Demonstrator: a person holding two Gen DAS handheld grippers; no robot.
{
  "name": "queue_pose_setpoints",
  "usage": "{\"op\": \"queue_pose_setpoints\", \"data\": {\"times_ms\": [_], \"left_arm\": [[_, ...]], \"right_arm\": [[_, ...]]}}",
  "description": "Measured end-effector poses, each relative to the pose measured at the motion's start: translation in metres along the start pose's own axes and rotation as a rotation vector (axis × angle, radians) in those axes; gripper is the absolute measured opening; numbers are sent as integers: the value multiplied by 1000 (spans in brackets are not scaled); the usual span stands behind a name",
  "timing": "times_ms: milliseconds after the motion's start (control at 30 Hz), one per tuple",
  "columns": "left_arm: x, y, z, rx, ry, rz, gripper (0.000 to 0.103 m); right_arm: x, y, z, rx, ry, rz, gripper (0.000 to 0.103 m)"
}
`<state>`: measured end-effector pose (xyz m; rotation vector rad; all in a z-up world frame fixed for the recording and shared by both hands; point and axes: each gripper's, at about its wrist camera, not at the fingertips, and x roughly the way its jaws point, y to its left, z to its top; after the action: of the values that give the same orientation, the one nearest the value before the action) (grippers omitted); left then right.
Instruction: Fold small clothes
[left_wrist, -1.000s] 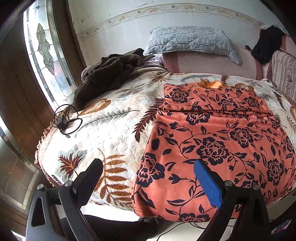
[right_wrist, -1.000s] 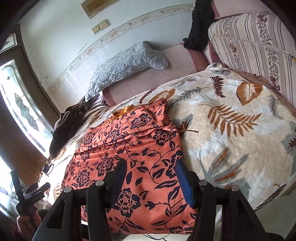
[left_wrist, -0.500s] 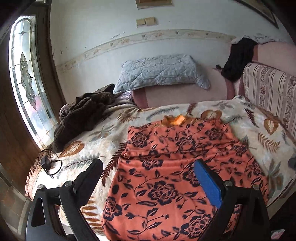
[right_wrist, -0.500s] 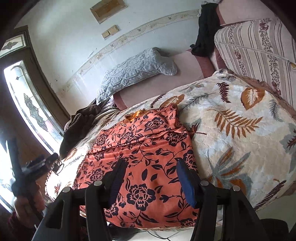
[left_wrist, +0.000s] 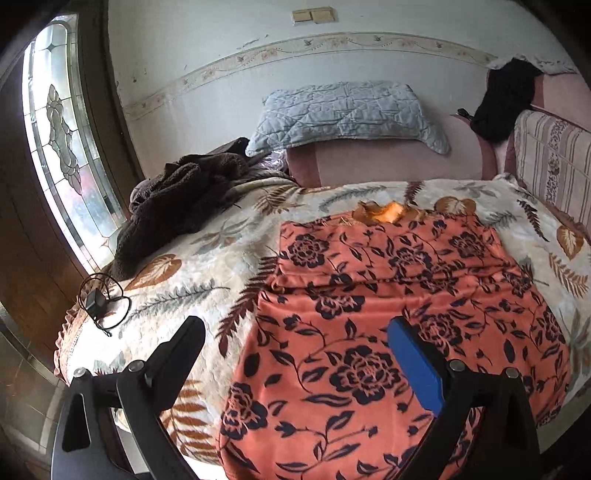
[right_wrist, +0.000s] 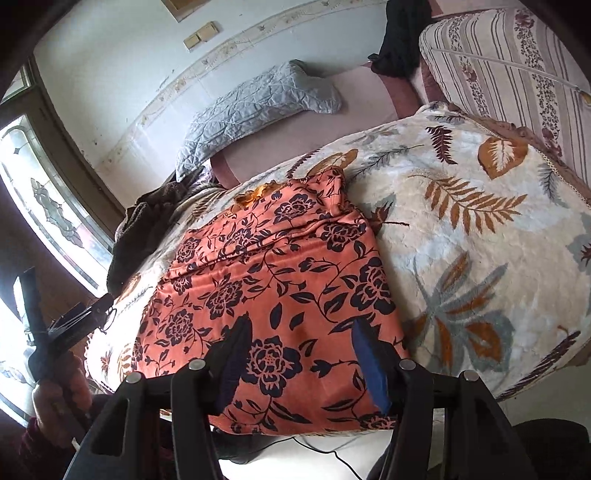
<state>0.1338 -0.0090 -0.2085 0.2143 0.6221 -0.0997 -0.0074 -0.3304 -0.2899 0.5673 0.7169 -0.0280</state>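
An orange garment with dark flower print (left_wrist: 388, 314) lies spread flat on the bed, its near edge hanging over the bed's front; it also shows in the right wrist view (right_wrist: 266, 280). A fold line crosses its far part. My left gripper (left_wrist: 295, 347) is open and empty, held above the garment's near left part. My right gripper (right_wrist: 301, 345) is open and empty above the garment's near edge. The left gripper also appears at the left edge of the right wrist view (right_wrist: 66, 325), held in a hand.
The bed has a leaf-print blanket (left_wrist: 207, 258). A dark brown blanket heap (left_wrist: 177, 199) lies at the far left. A black charger with cable (left_wrist: 94, 302) sits at the left edge. A grey pillow (left_wrist: 347, 114) and striped cushion (right_wrist: 517, 74) stand behind.
Both grippers pulled back and up from the bed's edge, then the left came a little closer again. The garment has not moved. Both grippers stayed open.
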Motion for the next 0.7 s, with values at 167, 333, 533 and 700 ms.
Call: {"op": "queue_pose_setpoints", "data": {"times_ms": [167, 333, 533, 700], "left_arm": [[19, 7, 46, -48, -74, 11, 99], [66, 3, 74, -93, -19, -34, 99], [142, 5, 86, -132, 95, -18, 99], [193, 15, 86, -185, 134, 20, 99]], "right_arm": [[16, -3, 20, 76, -6, 42, 59], [45, -6, 52, 94, 11, 26, 59], [101, -25, 121, 236, 21, 83, 52], [168, -24, 154, 253, 59, 37, 32]]}}
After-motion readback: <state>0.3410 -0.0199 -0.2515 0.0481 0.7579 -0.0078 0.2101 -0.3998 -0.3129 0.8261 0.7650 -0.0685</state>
